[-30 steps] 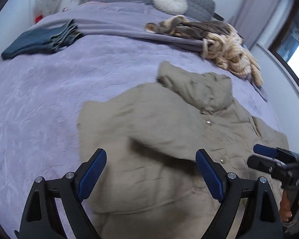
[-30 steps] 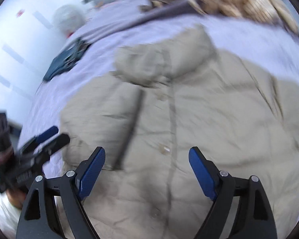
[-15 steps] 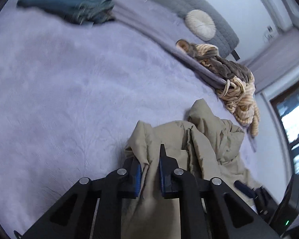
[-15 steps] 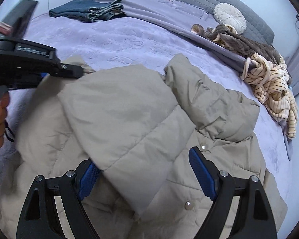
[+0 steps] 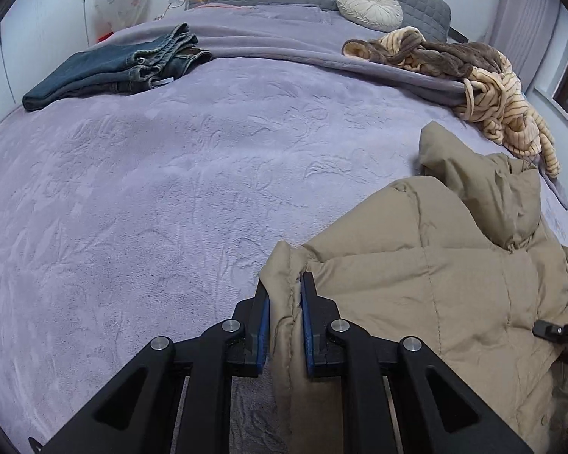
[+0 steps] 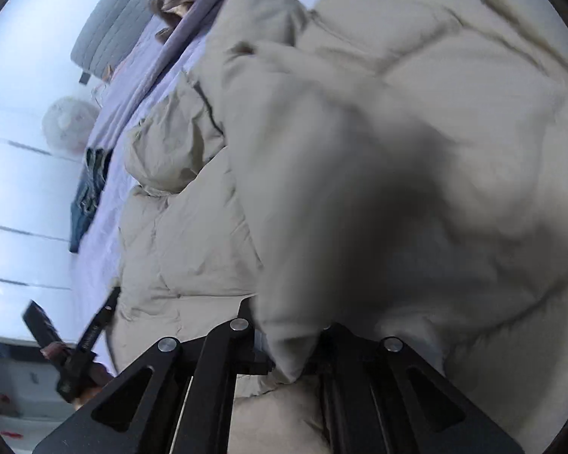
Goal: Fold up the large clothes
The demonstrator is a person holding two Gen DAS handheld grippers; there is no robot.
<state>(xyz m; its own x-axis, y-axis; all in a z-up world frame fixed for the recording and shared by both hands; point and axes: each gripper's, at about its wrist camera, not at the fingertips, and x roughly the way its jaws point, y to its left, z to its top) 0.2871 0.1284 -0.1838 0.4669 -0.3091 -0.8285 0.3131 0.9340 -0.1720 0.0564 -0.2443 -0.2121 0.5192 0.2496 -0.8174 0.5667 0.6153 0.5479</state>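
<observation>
Beige jacket, lilac bedspread

I see the puffer jacket as matt, quilted cloth at four o'clock, the bedspread as plush embossed fleece, and faded denim jeans at ten o'clock.

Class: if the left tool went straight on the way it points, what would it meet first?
The left tool, shut on the jacket, points across bare purple blanket; probably that first, depth being unclear.
</observation>
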